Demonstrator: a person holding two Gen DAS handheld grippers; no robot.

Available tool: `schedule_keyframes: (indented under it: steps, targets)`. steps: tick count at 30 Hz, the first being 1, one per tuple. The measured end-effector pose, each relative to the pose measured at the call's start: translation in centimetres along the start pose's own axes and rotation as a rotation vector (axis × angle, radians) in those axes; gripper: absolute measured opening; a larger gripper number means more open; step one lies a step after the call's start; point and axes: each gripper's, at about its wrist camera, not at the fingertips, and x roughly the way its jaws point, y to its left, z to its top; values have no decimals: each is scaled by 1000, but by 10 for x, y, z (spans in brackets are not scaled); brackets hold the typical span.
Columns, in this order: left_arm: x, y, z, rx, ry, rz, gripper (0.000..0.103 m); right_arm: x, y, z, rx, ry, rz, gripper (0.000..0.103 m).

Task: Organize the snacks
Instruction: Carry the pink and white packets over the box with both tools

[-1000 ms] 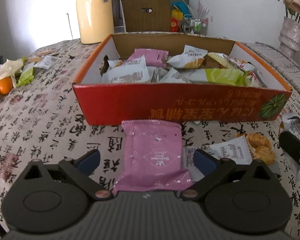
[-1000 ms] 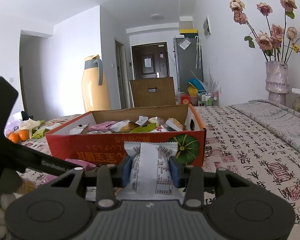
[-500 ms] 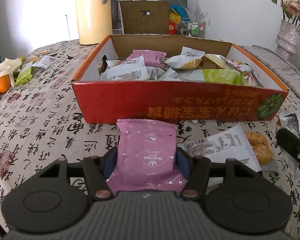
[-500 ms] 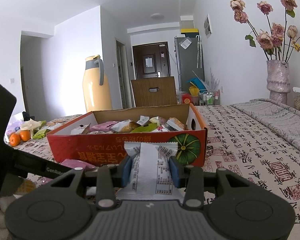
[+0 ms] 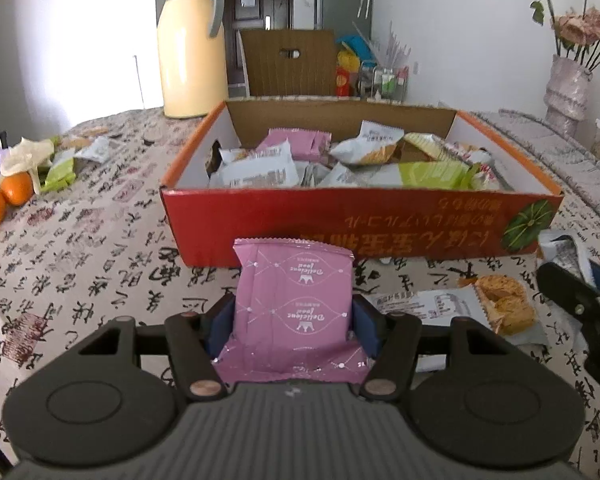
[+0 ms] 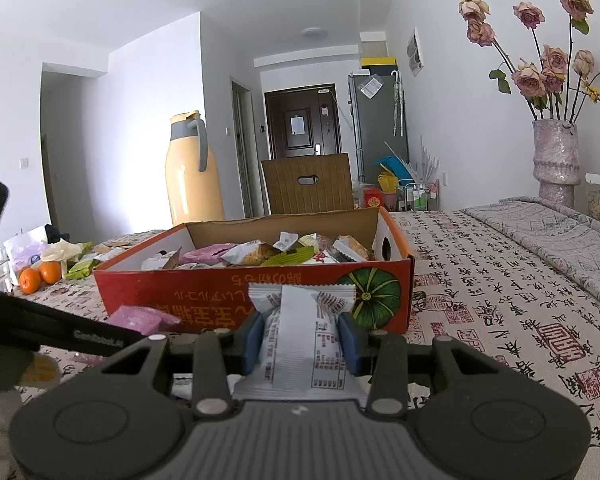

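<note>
A red cardboard box holding several snack packets stands on the table ahead of both grippers; it also shows in the right wrist view. My left gripper is shut on a pink snack packet and holds it raised just in front of the box's near wall. My right gripper is shut on a white snack packet, also just short of the box. A white cookie packet lies on the table to the right of the left gripper.
A yellow thermos jug stands behind the box at the left. Oranges and loose wrappers lie at the far left. A vase of flowers stands at the right. A brown chair back is beyond the table.
My left gripper has closed on the pink packet and lifted it off the table. My right gripper still holds the white packet and has barely moved.
</note>
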Motion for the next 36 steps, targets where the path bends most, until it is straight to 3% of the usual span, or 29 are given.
schedule_keyframes:
  steps: [16, 36]
  targets:
    - [-36, -1, -10, -1, -184, -10, 63, -2, 0, 1, -3, -9, -5, 40]
    - [-52, 7, 5, -15, -258, -19, 63, -8, 16, 18, -39, -50, -17, 40]
